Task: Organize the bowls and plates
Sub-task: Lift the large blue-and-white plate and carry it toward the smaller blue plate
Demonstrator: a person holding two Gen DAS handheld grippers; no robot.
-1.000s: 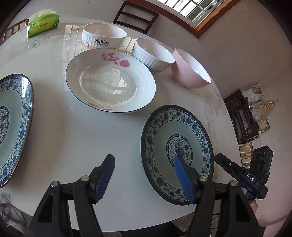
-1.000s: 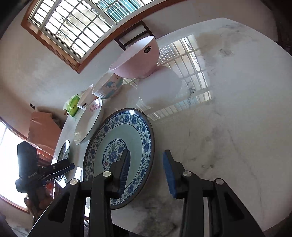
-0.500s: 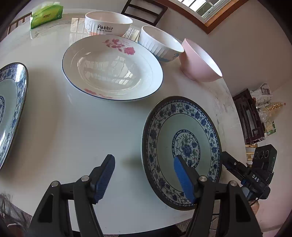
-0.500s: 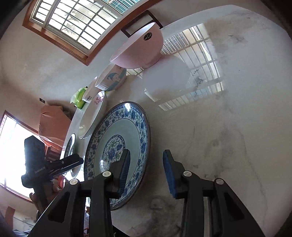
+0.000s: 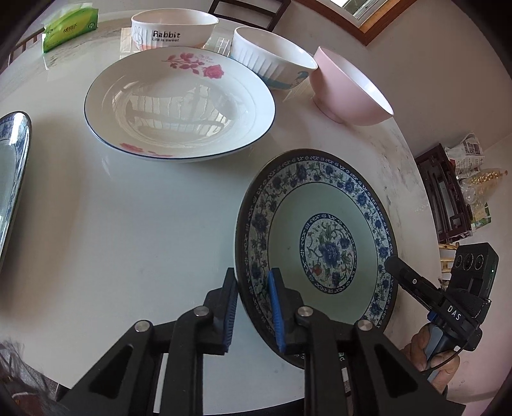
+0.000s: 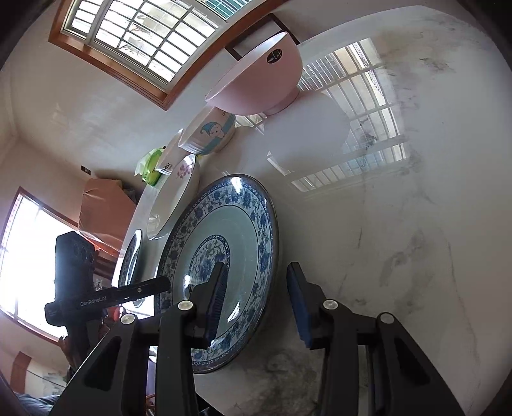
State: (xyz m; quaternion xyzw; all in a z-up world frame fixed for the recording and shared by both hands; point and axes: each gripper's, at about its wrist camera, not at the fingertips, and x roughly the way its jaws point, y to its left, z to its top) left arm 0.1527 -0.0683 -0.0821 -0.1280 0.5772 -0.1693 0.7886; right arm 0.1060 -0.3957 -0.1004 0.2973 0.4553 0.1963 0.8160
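Observation:
A blue-and-white floral plate (image 5: 326, 243) lies near the table's front edge, its near rim tilted up. My left gripper (image 5: 252, 307) is shut on that rim, one pad under it and one on top. The same plate shows in the right wrist view (image 6: 230, 243). My right gripper (image 6: 256, 304) is open, its jaws astride the plate's opposite rim without pinching it. A white rose plate (image 5: 179, 105), a second blue plate (image 5: 12, 166), a Rabbit bowl (image 5: 172, 32), a ribbed white bowl (image 5: 272, 57) and a pink bowl (image 5: 348, 89) stand behind.
The round white marble table (image 5: 128, 224) carries everything. A green tissue pack (image 5: 68, 28) lies at the far left. A dark chair (image 5: 249, 12) stands behind the table. A dark cabinet with bags (image 5: 448, 198) is off the right edge.
My left gripper moved forward and right and closed on the blue plate's near rim, which now tilts up. My right gripper moved in around the opposite rim and stays open.

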